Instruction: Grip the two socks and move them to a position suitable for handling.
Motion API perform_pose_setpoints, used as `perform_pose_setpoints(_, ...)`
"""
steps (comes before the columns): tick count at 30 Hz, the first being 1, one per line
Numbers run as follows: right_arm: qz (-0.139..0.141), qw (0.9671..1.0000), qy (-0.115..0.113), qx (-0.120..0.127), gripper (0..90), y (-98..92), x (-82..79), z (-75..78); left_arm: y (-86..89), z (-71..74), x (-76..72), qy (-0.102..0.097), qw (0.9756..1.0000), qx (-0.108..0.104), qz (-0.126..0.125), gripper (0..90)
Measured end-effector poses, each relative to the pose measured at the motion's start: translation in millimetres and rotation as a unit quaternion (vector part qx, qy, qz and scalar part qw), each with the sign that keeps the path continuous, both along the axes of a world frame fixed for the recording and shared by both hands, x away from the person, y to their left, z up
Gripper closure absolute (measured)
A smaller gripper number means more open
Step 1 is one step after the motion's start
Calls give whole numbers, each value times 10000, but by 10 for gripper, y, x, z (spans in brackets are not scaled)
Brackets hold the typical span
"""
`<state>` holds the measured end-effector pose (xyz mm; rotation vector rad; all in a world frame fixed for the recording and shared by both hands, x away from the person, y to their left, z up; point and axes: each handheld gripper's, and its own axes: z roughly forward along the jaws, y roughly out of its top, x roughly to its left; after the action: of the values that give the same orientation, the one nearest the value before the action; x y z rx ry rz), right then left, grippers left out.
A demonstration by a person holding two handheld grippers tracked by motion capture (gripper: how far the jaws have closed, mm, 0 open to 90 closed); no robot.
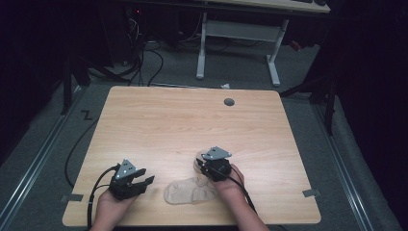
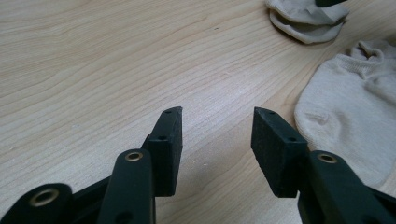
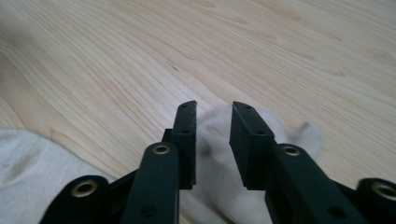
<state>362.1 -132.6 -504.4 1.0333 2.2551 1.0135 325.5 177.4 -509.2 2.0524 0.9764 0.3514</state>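
Right gripper view has the right gripper point(image 3: 212, 109) parted over a sock point(image 3: 219, 154) lying loose between its jaws, so cloth could snag a pad and drag on withdrawal.

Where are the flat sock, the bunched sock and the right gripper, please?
flat sock point(image 1: 185, 191), high view, middle of its foot part.
bunched sock point(image 2: 306, 21), left gripper view, its folded edge.
right gripper point(image 3: 212, 116), right gripper view, gap between its fingertips.
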Motion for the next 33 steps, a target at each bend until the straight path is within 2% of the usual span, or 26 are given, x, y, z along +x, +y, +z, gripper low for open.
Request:
perform_pose_setpoints(3, 58, 9998, 78, -147, 657, 89, 29, -43, -2, 3, -4, -13, 10000, 19, -10, 538)
perform_pose_setpoints(4, 62, 9993, 110, -352, 649, 136, 58, -104, 5, 7, -7, -21, 10000, 23, -10, 538)
perform_pose_setpoints(7, 31, 9987, 184, -468, 652, 143, 81, -145, 18, 8, -10, 7, 10000, -39, -1, 538)
perform_pose_setpoints(9, -11, 9984, 233, -511, 671, 136, 101, -174, 17, 2, -15, 9, 10000, -48, 5, 538)
perform_pose_setpoints(10, -26, 9982, 271, -533, 744, 131, 99, -195, 14, 3, -16, 14, 10000, -22, -14, 538)
perform_pose_setpoints(11, -26, 9982, 271, -533, 744, 131, 99, -195, 14, 3, -16, 14, 10000, -22, -14, 538)
perform_pose_setpoints(12, -18, 9982, 228, -553, 820, 118, 96, -191, -3, 8, -21, -10, 10000, -18, -23, 538)
perform_pose_setpoints(13, -18, 9982, 228, -553, 820, 118, 96, -191, -3, 8, -21, -10, 10000, -18, -23, 538)
perform_pose_setpoints(16, -38, 9993, 179, -325, 841, 61, 77, -136, -22, 15, -33, -51, 10000, 14, -55, 538)
perform_pose_setpoints(19, -50, 9996, 128, -234, 841, 34, 63, -103, -22, 11, -24, -39, 10000, 12, -54, 537)
perform_pose_setpoints(22, -77, 10000, -36, 34, 840, -42, 35, -11, -30, -3, -3, -11, 10000, 32, -68, 538)
perform_pose_setpoints(23, -77, 10000, -36, 34, 840, -42, 35, -11, -30, -3, -3, -11, 10000, 32, -68, 537)
perform_pose_setpoints(24, -121, 9997, -123, 197, 840, -93, 12, 47, -37, -4, -1, -16, 9999, 50, -94, 537)
perform_pose_setpoints(25, -121, 9997, -123, 197, 840, -93, 12, 47, -37, -4, -1, -16, 9999, 50, -94, 538)
perform_pose_setpoints(26, -175, 9991, -194, 347, 839, -153, -6, 95, -43, -6, -1, -15, 9999, 58, -105, 538)
perform_pose_setpoints(28, -198, 9988, -215, 392, 839, -177, -11, 110, -48, -7, -1, -8, 9999, 67, -118, 537)
perform_pose_setpoints(33, -417, 9955, -337, 776, 837, -385, -59, 185, -64, -8, -1, -11, 9999, 60, -137, 538)
